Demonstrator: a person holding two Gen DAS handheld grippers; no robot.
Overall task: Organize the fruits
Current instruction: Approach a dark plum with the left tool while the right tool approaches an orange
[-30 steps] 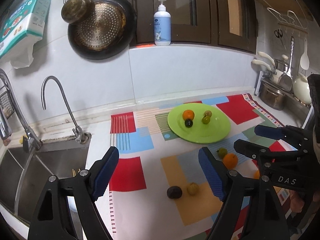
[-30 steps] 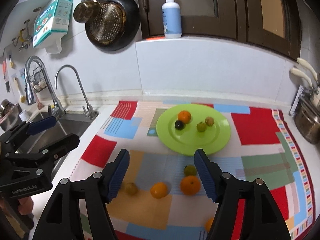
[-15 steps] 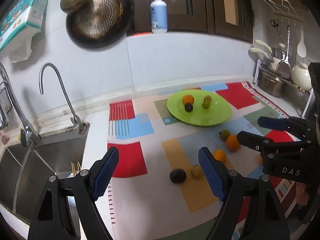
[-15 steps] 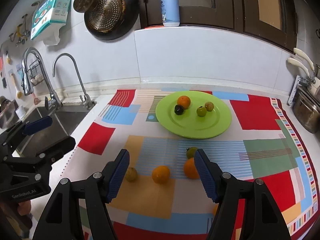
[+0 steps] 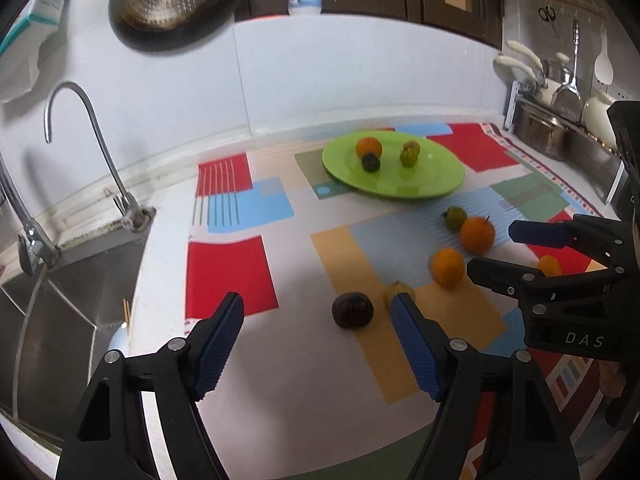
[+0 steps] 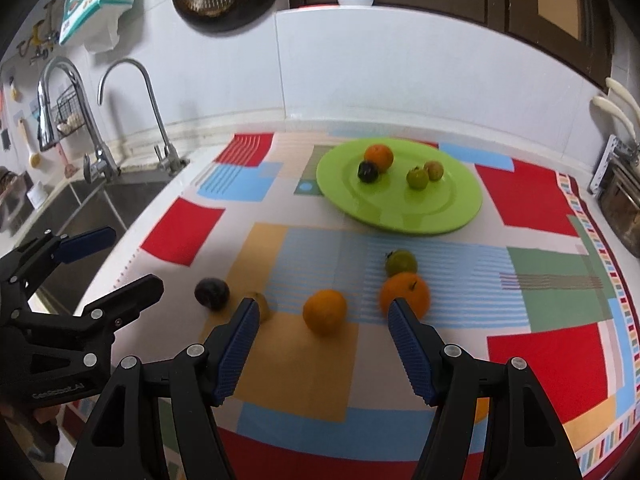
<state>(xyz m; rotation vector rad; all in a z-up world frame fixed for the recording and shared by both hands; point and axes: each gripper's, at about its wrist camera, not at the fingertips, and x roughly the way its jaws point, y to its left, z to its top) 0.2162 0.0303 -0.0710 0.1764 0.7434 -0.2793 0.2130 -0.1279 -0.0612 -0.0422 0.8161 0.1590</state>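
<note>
Left gripper (image 5: 318,316) fingers apart above dark plum (image 5: 352,310); right gripper (image 6: 320,320) fingers apart, orange (image 6: 324,311) seemingly between; mat (image 6: 304,364) bare nearer.

Soft, even daylight lit the kitchen; fisheye edges curved darkly, fruit slightly motion-blurred, glare on the green plate (image 6: 416,216).

Each black tool (image 5: 318,314) has ribbed blue pads (image 6: 236,350).
</note>
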